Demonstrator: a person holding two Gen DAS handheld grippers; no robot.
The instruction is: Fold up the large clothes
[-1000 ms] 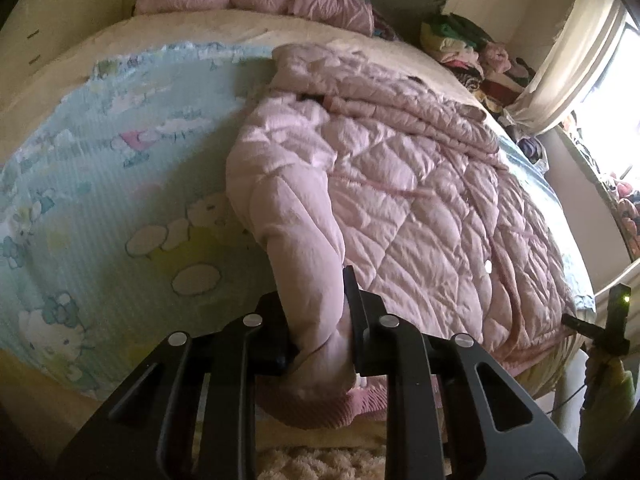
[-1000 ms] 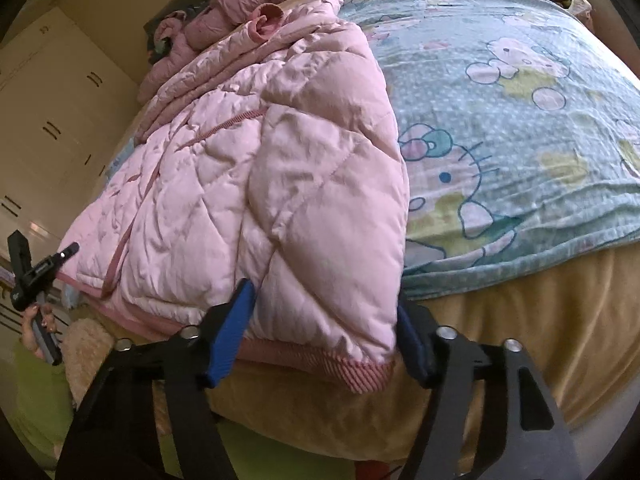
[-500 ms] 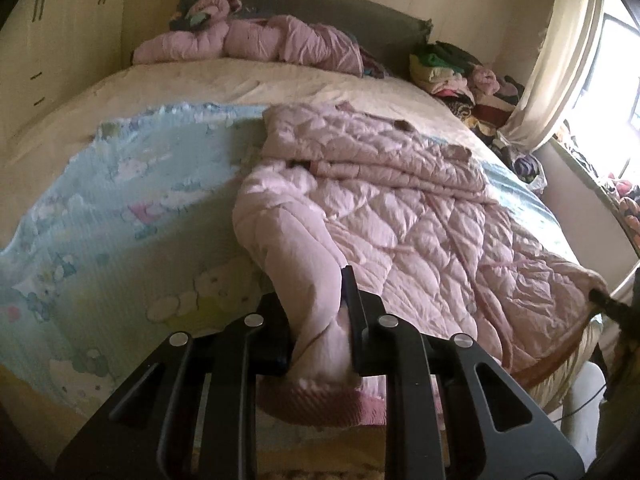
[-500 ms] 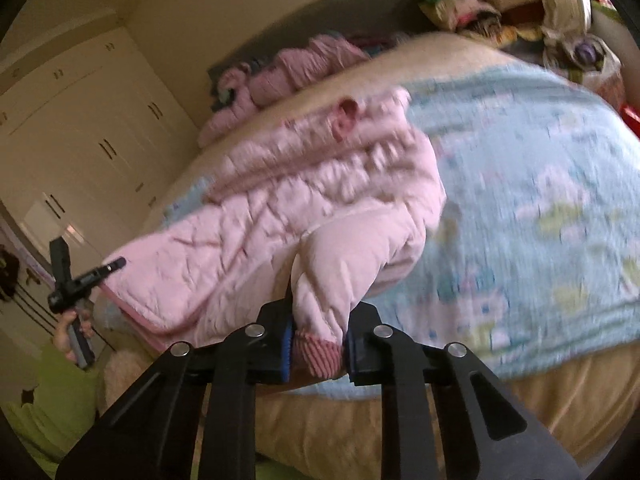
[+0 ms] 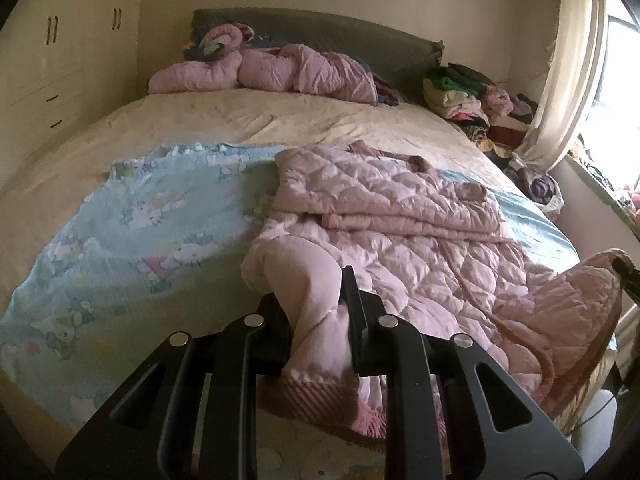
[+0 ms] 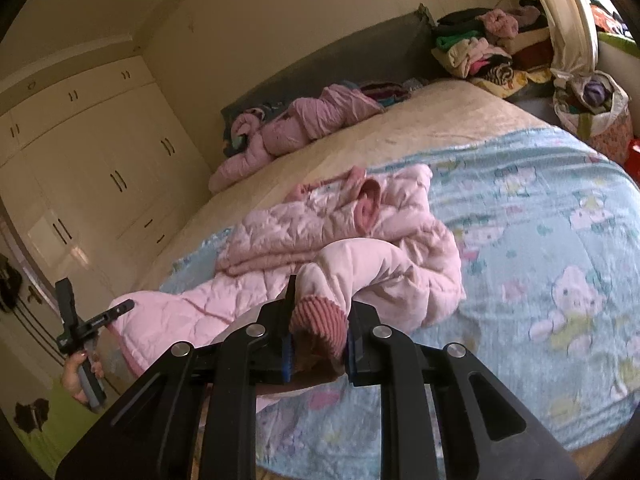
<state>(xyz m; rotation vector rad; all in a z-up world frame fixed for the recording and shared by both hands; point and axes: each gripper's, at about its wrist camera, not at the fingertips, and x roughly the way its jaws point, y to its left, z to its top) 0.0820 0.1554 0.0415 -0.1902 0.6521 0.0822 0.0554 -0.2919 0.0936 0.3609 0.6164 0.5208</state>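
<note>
Across the bed (image 5: 280,120) lies a light-blue cartoon blanket (image 5: 140,232), and on it my pink quilted jacket (image 5: 420,232), spread toward four o'clock. My left claw (image 5: 316,320) pinches one sleeve near its ribbed cuff (image 5: 316,396); my right claw (image 6: 320,320) is clamped on the other sleeve's cuff (image 6: 320,316). At twelve o'clock a second pink garment (image 5: 272,72) rests against the grey headboard (image 5: 320,32); folded clothes (image 5: 464,96) are stacked at two.

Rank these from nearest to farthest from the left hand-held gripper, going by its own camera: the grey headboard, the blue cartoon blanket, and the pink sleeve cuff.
1. pink sleeve cuff, clamped in the left hand-held gripper.
2. blue cartoon blanket, spread to the left.
3. grey headboard, at the bed's far end.
</note>
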